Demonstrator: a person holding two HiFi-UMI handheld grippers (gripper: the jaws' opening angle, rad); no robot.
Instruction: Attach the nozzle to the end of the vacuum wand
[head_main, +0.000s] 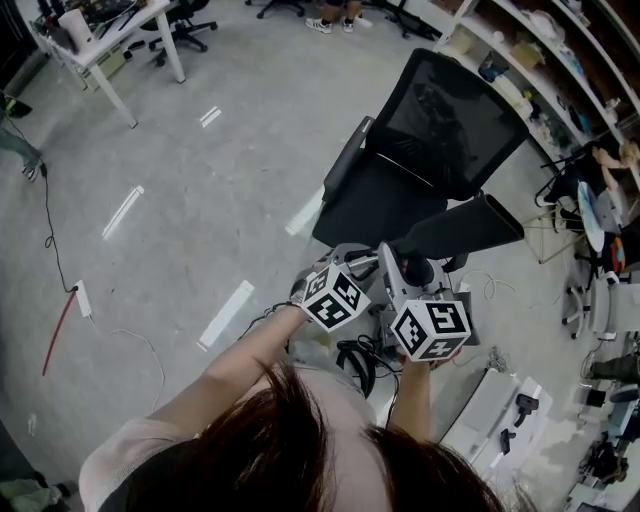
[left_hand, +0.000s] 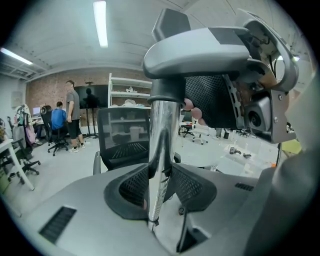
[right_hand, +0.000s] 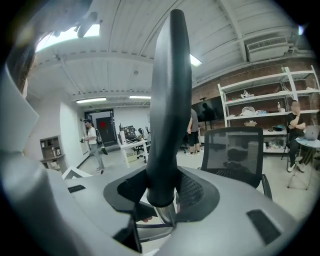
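My left gripper (left_hand: 160, 186) is shut on the shiny metal vacuum wand (left_hand: 161, 150), which rises straight up between its pads. My right gripper (right_hand: 162, 192) is shut on the dark, tapering nozzle (right_hand: 170, 100). The wand's metal end (right_hand: 167, 214) shows just under the nozzle's lower rim, in line with it. In the head view the two grippers, left (head_main: 335, 298) and right (head_main: 432, 330), are held close together in front of the person. The black nozzle (head_main: 465, 228) juts out beyond them to the right. How far the wand reaches into the nozzle is hidden.
A black mesh office chair (head_main: 430, 130) stands just beyond the grippers. A white table (head_main: 100, 45) is at the far left, with a power strip and cable (head_main: 83, 298) on the floor. Shelves (head_main: 560, 50) line the right side. People stand in the background (left_hand: 74, 115).
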